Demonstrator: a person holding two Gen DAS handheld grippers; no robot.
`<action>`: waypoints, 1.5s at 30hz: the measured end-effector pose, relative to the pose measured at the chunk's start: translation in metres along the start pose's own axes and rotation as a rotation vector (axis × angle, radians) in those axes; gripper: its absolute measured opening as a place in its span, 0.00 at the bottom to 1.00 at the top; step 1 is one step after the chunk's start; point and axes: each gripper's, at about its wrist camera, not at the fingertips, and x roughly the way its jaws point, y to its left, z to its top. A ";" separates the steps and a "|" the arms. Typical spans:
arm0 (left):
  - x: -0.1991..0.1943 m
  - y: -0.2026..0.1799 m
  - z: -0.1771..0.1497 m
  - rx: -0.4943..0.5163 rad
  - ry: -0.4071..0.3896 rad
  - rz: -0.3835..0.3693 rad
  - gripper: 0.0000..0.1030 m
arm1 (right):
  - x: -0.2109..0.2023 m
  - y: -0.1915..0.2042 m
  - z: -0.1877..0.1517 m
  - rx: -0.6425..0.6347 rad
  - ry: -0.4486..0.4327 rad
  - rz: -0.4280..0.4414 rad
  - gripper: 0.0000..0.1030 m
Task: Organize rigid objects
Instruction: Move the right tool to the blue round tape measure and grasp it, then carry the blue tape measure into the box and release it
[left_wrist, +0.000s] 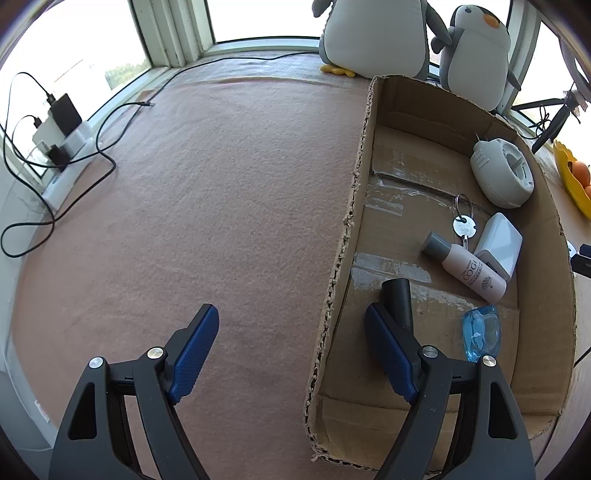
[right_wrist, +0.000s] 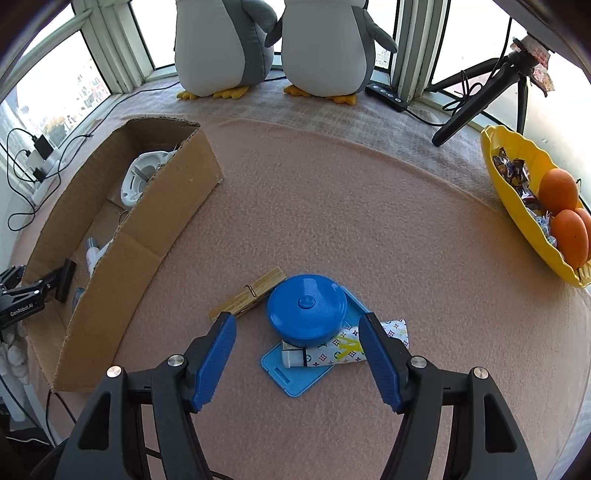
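Pink felt (right_wrist: 369, 206) covers the desk up to the windows. Left gripper (left_wrist: 291, 325) spread, empty, straddling the left wall of the cardboard box (left_wrist: 546, 295). Box holds a bottle (left_wrist: 467, 271), key (left_wrist: 464, 225), and what looks like a tape dispenser (left_wrist: 502, 173). Right gripper (right_wrist: 297, 332) spread, empty, above the blue round case (right_wrist: 306, 308) stacked on a patterned tube (right_wrist: 340, 350) and blue card (right_wrist: 295, 380) near the desk's front edge, clothespin (right_wrist: 247, 295) touching.

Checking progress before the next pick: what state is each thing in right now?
Left gripper: open, empty.
Right gripper: open, above the pile.
Cardboard box: open-topped, partly filled.
Bottle: lying in box, capped.
Blue round case: closed, atop the tube.
Patterned tube: lying, capped.
Clothespin: shut, on cloth.
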 end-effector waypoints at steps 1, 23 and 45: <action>0.000 0.000 0.000 0.000 0.000 0.000 0.81 | 0.001 0.001 0.001 -0.004 0.001 0.000 0.63; 0.001 0.000 0.001 -0.003 0.002 -0.004 0.81 | 0.023 0.003 0.013 -0.071 0.078 -0.079 0.51; 0.001 0.001 0.001 -0.004 0.002 -0.006 0.81 | -0.011 0.004 0.015 -0.029 -0.001 -0.065 0.45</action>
